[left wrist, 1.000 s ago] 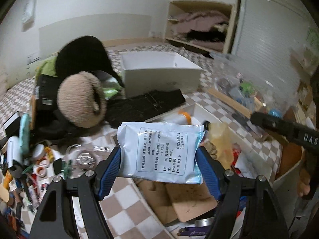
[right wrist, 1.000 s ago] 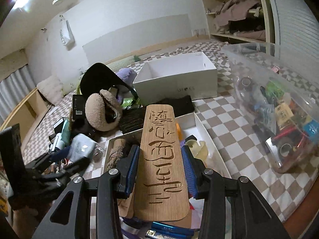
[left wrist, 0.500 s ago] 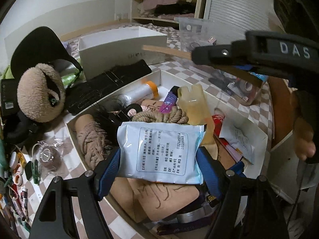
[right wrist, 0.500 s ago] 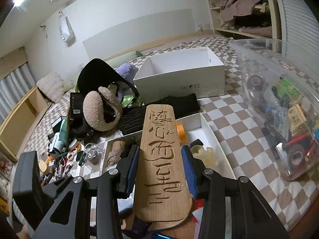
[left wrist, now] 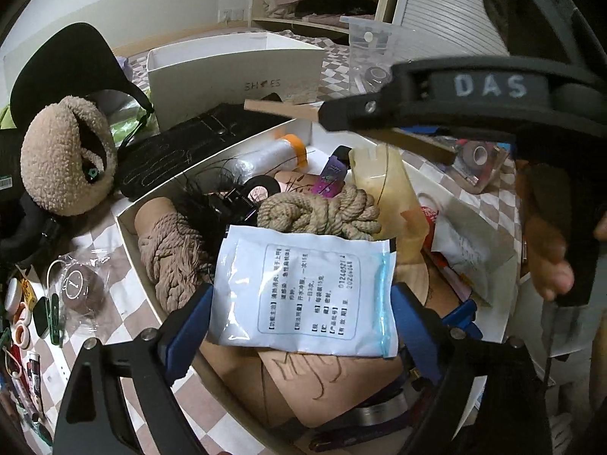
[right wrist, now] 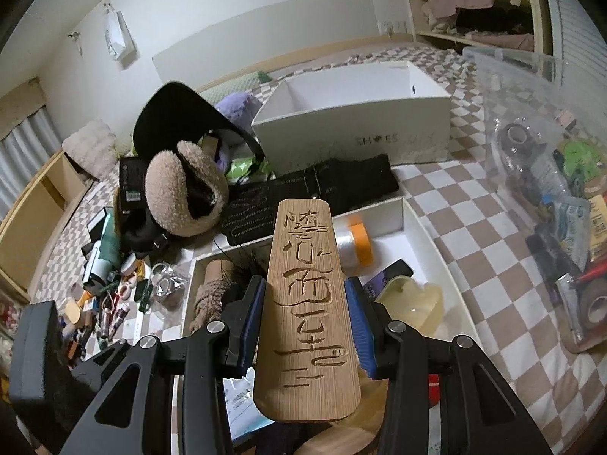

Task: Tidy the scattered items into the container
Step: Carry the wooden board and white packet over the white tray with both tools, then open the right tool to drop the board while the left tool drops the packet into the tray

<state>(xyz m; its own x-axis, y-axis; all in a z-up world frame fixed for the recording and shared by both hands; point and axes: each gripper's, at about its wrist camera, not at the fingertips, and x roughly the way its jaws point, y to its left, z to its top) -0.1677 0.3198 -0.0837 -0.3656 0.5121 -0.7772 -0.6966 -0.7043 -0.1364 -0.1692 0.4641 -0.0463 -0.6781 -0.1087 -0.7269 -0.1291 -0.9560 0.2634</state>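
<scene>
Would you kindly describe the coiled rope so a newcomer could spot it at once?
Start at the shallow white tray in front of the tall shoebox. Near its middle, just beyond the white sachet, lies the beige rope, the only thick twisted cord bundled into a knot.

Both wrist views look steeply down, close over the same white tray (left wrist: 242, 144) (right wrist: 451, 261).
</scene>
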